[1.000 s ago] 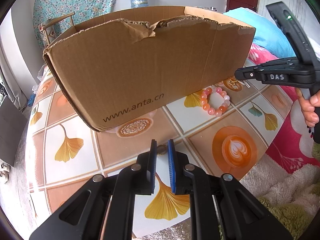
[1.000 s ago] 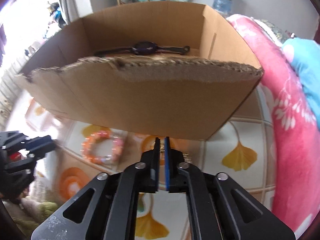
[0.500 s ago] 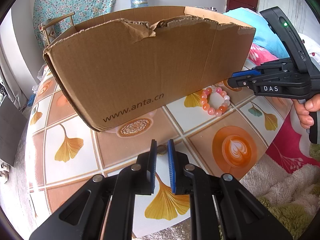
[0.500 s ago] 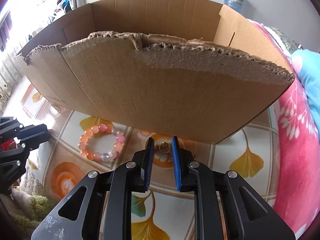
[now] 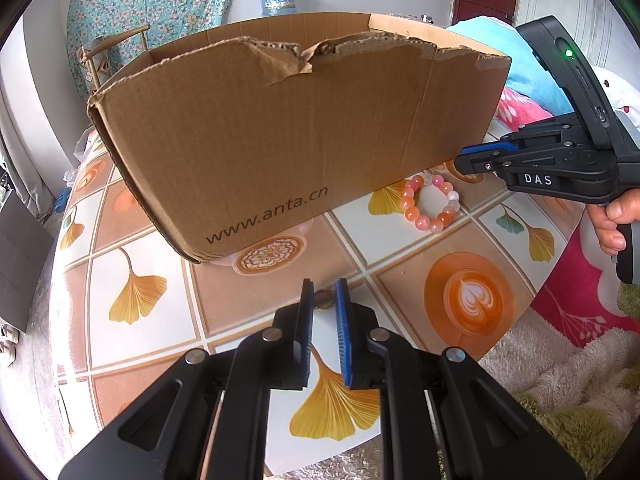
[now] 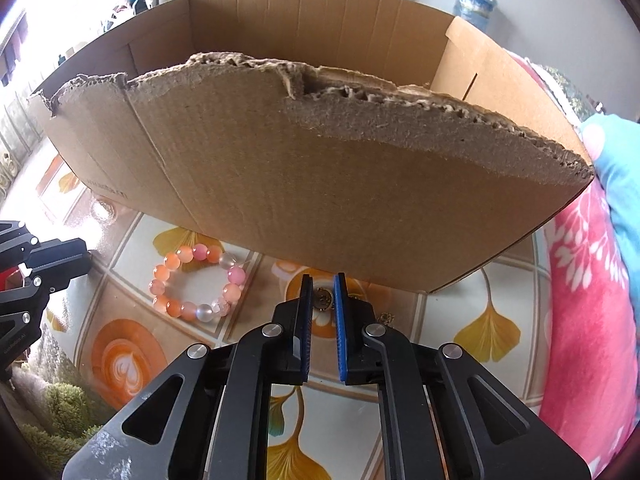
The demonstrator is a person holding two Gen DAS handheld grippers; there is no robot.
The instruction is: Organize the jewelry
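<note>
While the cardboard box (image 6: 320, 168) hides its contents, right gripper (image 6: 321, 292) jaws have just closed on a pendant (image 6: 322, 299); left gripper (image 5: 323, 300) clamps a ring (image 5: 322, 302).

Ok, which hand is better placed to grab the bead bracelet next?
Right, probably. The right gripper sits beside the bead bracelet, jaws just closed on a small gold piece; the left gripper, holding a gold ring, is farther away.
</note>
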